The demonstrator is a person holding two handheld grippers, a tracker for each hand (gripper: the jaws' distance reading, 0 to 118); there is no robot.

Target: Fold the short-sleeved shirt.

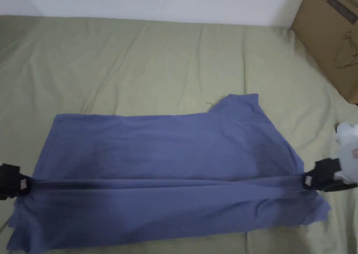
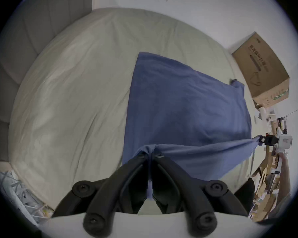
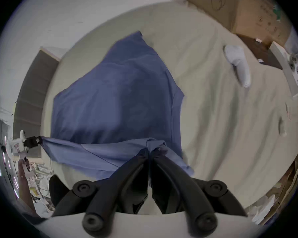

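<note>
- Jaws of the left gripper (image 2: 150,153) were pressed together on the hem edge of the blue short-sleeved shirt (image 1: 167,153).
- Jaws of the right gripper (image 3: 150,149) pinched the opposite edge, near a sleeve.
- Between both grippers, the fabric ran as a taut raised fold.
- The shirt's far portion lay flat on the bed sheet (image 1: 140,62).
- A cardboard box (image 1: 332,38) stood at the bed's far right corner.

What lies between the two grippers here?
A taut fold of the blue shirt runs from the left gripper to the right gripper, clearest in the head view.
</note>
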